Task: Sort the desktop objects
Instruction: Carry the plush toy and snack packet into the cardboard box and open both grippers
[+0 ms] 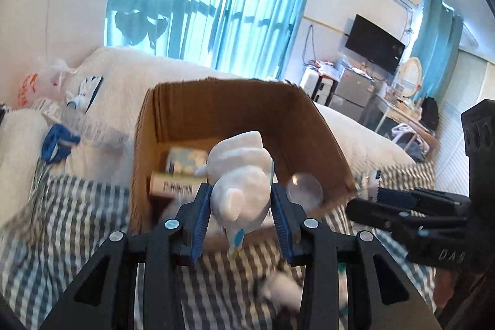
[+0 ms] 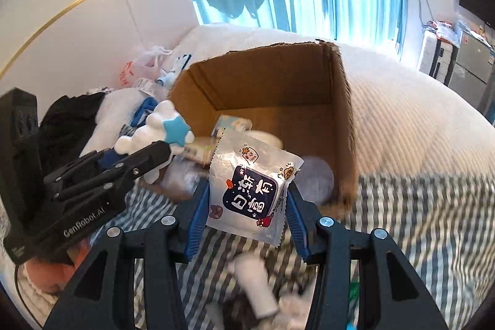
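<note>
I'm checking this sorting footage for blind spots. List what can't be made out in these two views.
- Floor of the cardboard box: in the left wrist view, the white figurine in the left gripper covers much of it.
- Box contents, right wrist view: partly behind the snack packet in the right gripper.
- Items on the striped sheet below both grippers: motion-blurred, unidentifiable.
- Packet's small print: too small.

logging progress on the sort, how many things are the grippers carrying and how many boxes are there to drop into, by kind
white toy with blue star, in the left gripper: 1
silver snack packet, in the right gripper: 1
cardboard box, open, with some things already inside: 1
Total: 3
</note>
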Action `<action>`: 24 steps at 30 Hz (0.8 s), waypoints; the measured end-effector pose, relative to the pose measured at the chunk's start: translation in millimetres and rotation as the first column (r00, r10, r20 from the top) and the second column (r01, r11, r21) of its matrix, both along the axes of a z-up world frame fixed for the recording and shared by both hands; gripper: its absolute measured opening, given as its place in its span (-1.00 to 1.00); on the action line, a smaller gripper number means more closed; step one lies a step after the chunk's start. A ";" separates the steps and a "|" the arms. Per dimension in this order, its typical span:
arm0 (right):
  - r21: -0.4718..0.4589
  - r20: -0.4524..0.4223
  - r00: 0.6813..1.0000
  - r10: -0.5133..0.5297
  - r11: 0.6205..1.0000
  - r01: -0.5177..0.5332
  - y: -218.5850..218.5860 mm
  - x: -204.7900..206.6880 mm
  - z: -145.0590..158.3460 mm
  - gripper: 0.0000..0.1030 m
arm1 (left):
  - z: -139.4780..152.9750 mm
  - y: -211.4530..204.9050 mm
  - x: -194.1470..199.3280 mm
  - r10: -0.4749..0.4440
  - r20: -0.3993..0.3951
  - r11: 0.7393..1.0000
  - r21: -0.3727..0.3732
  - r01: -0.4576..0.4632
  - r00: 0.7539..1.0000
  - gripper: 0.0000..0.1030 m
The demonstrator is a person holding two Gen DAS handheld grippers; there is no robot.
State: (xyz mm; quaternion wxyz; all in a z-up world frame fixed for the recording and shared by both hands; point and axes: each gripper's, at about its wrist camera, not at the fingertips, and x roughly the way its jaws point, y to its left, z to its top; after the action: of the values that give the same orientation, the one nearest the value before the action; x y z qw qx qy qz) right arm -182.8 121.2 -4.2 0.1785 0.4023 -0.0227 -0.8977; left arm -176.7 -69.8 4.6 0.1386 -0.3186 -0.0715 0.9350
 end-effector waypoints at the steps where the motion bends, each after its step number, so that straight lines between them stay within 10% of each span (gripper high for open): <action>1: 0.005 -0.003 1.000 -0.014 1.000 0.014 -0.4 -11.5 -1.7 -0.09 | -0.1 2.5 -9.1 0.002 -0.001 1.000 -0.008 -0.002 1.000 -0.24; 12: 0.013 0.052 0.996 -0.070 0.998 0.069 5.4 -99.9 -33.9 0.23 | -29.1 14.2 -107.1 0.024 0.032 0.996 -0.082 -0.022 0.999 -0.24; 14: 0.002 0.029 0.997 -0.065 0.998 0.065 6.8 -94.6 -28.9 0.28 | -31.4 13.7 -106.9 0.029 0.011 0.996 -0.082 -0.028 1.000 -0.07; 17: 0.030 -0.025 0.997 -0.076 0.997 0.077 13.0 -78.1 -16.6 0.28 | -30.5 11.3 -100.2 0.039 -0.003 0.995 -0.087 -0.039 0.999 0.71; 24: 0.037 -0.066 0.995 -0.079 0.996 0.082 18.4 -53.5 14.2 0.55 | -12.6 0.3 -64.8 0.071 0.015 0.995 -0.072 -0.070 0.997 0.83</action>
State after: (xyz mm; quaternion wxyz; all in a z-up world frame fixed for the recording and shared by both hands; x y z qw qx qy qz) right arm -236.3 139.5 10.1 0.1346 0.3755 -0.0152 -0.9169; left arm -241.6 -69.5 -8.0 0.0935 -0.3286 -0.0507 0.9385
